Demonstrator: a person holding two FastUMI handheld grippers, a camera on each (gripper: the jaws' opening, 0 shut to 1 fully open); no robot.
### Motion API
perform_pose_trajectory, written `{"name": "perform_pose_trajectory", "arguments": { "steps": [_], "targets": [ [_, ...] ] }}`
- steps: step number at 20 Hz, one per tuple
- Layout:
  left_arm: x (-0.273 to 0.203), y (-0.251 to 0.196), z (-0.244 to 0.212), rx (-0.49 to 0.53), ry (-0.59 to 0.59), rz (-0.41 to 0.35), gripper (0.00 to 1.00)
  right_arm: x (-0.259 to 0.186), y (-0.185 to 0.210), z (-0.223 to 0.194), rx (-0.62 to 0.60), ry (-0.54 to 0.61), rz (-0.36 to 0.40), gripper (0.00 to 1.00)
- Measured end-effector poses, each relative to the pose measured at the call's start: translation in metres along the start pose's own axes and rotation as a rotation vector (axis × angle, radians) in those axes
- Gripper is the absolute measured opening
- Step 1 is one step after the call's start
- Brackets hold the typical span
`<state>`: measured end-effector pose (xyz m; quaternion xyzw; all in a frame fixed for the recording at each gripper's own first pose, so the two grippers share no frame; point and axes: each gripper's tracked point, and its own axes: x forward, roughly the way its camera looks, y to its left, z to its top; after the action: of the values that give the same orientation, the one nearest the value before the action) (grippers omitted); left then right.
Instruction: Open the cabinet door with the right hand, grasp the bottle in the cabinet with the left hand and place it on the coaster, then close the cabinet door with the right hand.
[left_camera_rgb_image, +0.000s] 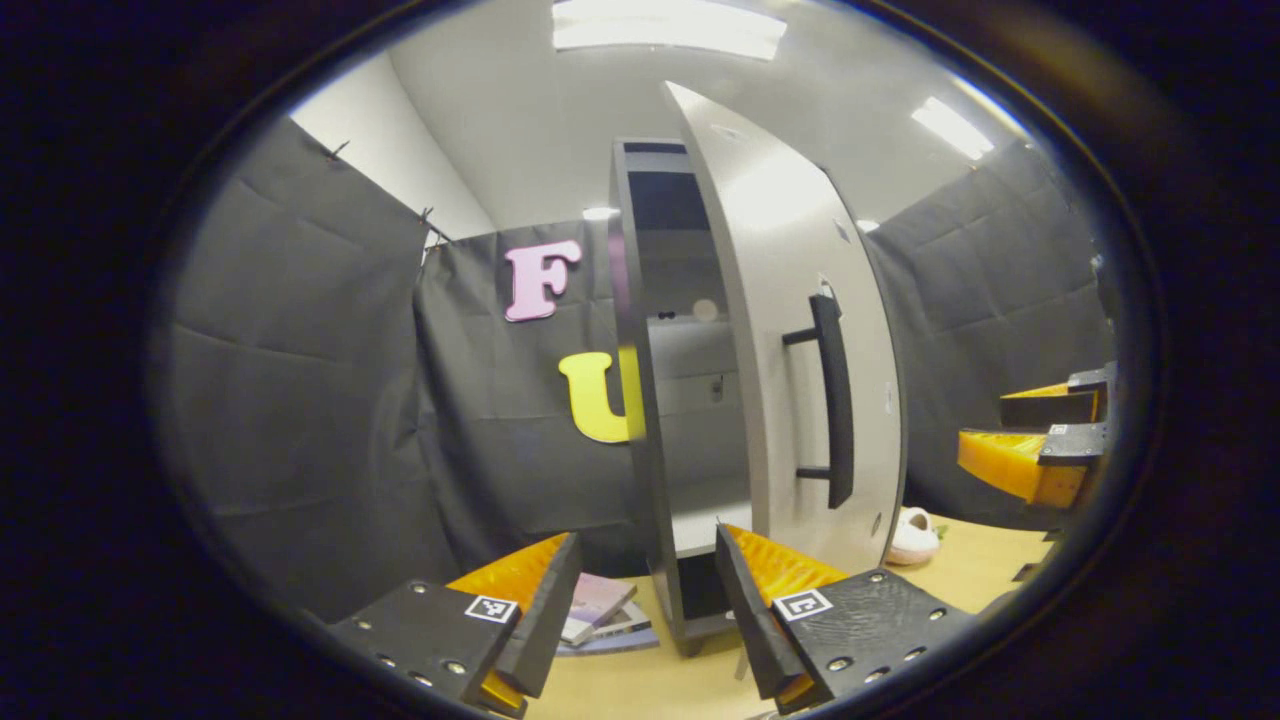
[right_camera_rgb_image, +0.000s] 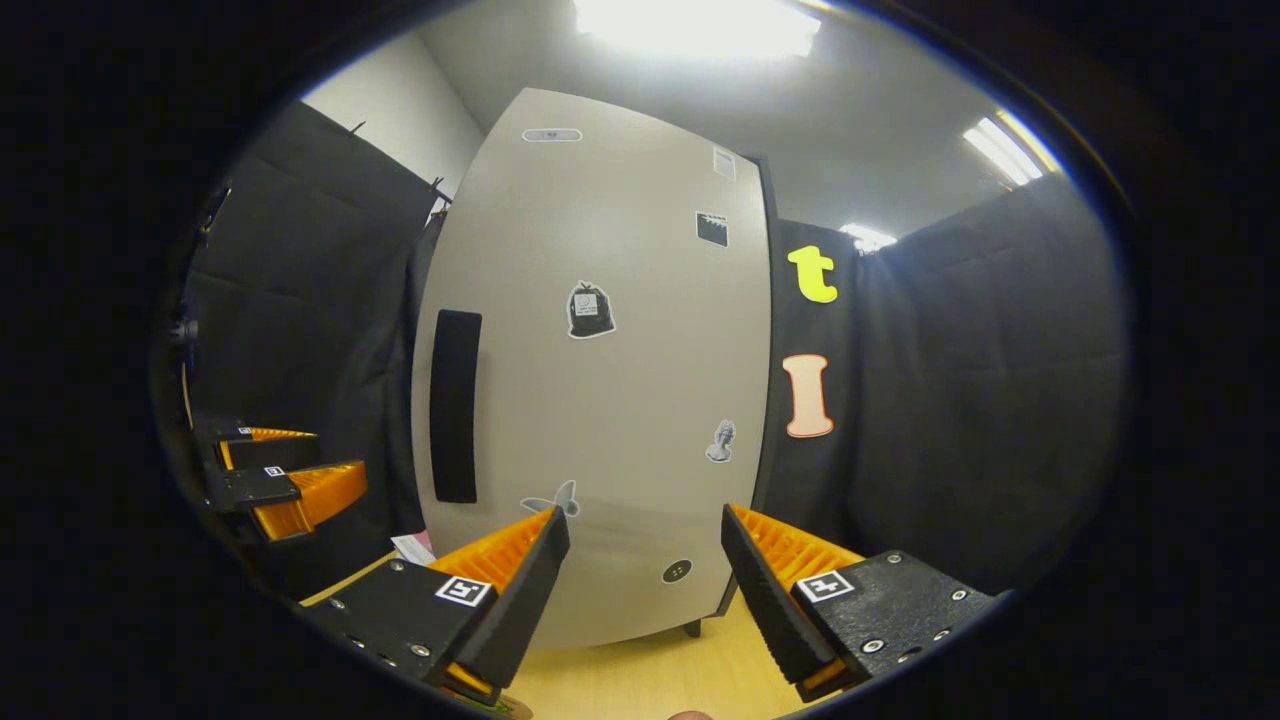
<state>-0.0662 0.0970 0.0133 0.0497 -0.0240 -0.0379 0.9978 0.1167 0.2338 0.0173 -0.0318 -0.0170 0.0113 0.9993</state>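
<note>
The grey cabinet (left_camera_rgb_image: 640, 400) stands on the wooden table with its door (left_camera_rgb_image: 790, 300) swung partly open toward me. A black bar handle (left_camera_rgb_image: 832, 400) runs down the door's front. Through the gap I see pale shelves (left_camera_rgb_image: 700, 525) inside. My left gripper (left_camera_rgb_image: 647, 535) is open, low in front of the gap, holding nothing. In the right gripper view the door (right_camera_rgb_image: 600, 400), dotted with stickers, faces me, with the handle (right_camera_rgb_image: 455, 405) at its left. My right gripper (right_camera_rgb_image: 644, 512) is open before the door's lower part, apart from the handle. The door hides the cabinet's inside there.
A few books (left_camera_rgb_image: 600, 610) lie on the table left of the cabinet's foot. A small white and pink object (left_camera_rgb_image: 912, 537) sits to the right of the door. The right gripper (left_camera_rgb_image: 1020, 432) shows at the far right, the left gripper (right_camera_rgb_image: 300, 478) at the far left. Black cloth walls surround the booth.
</note>
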Motion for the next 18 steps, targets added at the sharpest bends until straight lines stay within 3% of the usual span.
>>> {"name": "perform_pose_trajectory", "arguments": {
  "steps": [3,4,9,10,18],
  "targets": [
    [-0.001,-0.021,0.007,-0.050,-0.008,-0.023,0.72,0.007,0.003,-0.002,0.058,0.000,0.052,0.95],
    [-0.001,-0.026,0.011,-0.045,-0.010,-0.019,0.77,0.008,0.002,-0.003,0.073,0.008,0.055,0.95],
    [-0.005,-0.056,0.031,-0.056,-0.046,-0.012,0.77,0.020,-0.013,0.008,0.083,0.008,0.053,0.94],
    [-0.003,-0.060,0.031,-0.050,-0.038,-0.004,0.81,0.021,-0.015,0.006,0.085,0.015,0.051,0.92],
    [0.010,-0.090,0.035,-0.062,-0.012,0.013,0.77,0.027,-0.031,-0.004,0.071,0.055,0.041,0.94]
  ]
}}
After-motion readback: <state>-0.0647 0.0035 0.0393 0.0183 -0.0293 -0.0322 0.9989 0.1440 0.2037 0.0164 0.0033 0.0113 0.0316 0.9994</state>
